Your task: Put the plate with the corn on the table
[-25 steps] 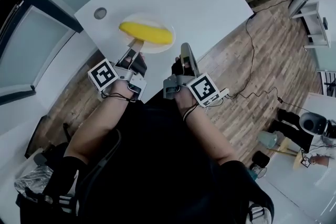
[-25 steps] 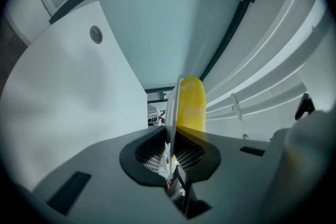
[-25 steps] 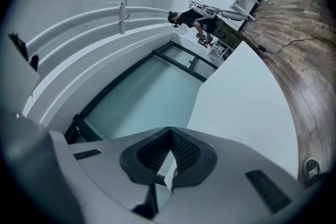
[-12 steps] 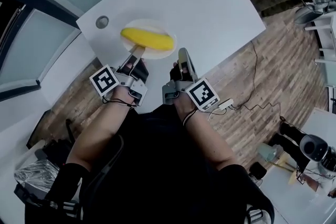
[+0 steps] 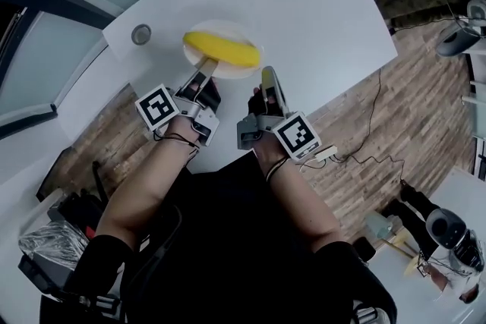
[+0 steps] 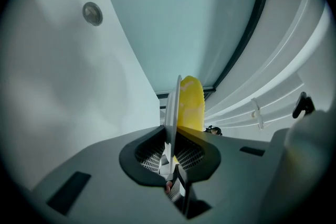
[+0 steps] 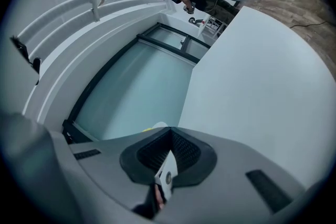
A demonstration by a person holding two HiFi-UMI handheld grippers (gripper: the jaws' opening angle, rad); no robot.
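The person wears a black top [image 5: 250, 239] whose sleeves stop short of the forearms, and black gloves [image 5: 200, 96]. The left gripper [image 5: 206, 69] and right gripper [image 5: 267, 75] have grey bodies with black ribbed pads [image 6: 191, 155] (the ribbing reads as a fine grid). Each bears a white cube [image 5: 158, 107] printed with a black square marker, and thin dark cables [image 5: 178, 139] loop at the wrists.

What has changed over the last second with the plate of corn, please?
The left gripper has carried the white plate a little farther in over the table, away from the round grommet, and the right gripper has moved along beside it. Unchanged: the left jaws stay shut on the plate's rim, the corn cob lies on the plate, the right jaws are shut and empty.
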